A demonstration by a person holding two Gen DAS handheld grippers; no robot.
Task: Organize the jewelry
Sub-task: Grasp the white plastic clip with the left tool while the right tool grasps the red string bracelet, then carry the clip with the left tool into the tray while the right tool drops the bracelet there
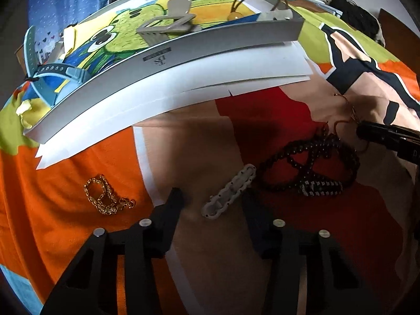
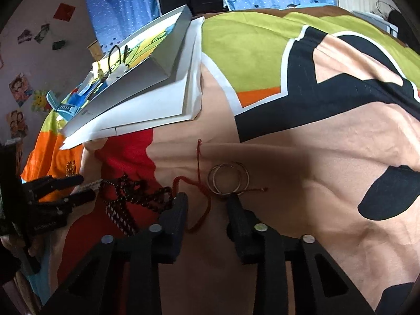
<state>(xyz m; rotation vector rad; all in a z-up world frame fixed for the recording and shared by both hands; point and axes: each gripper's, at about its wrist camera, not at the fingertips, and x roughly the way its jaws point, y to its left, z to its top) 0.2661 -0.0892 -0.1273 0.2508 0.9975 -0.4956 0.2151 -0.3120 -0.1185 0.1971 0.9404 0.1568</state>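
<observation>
Left wrist view: the left gripper (image 1: 212,197), two matte black plastic fingers set wide apart and holding nothing, hovers over a printed fabric bedspread (image 1: 86,157) of orange, red, peach and green patches. Between and just beyond the fingertips lies one white hair clip (image 1: 229,191), elongated with a braided, scalloped edge. To its left, apart from it, one gold chain bracelet (image 1: 106,195) lies in a loose coil of shiny links. To its right, one string of dark round beads (image 1: 312,165) is looped over itself, with a black-and-white striped section at its near end.

Beyond these stands one shallow rectangular box lid (image 1: 210,44), smooth grey-white card with a small printed logo on its wall, resting on folded white paper. It holds one beige plastic claw clip (image 1: 170,23), one teal perforated watch strap (image 1: 56,69) and one elastic hair tie with a yellow bead (image 1: 236,13).

Right wrist view: the right gripper (image 2: 207,198), fingers likewise spread and empty, sits over thin metal bangles (image 2: 227,178), apparently two overlapping rings, though the count is uncertain. One red cord bracelet (image 2: 203,183) crosses them and trails between the fingers.
</observation>
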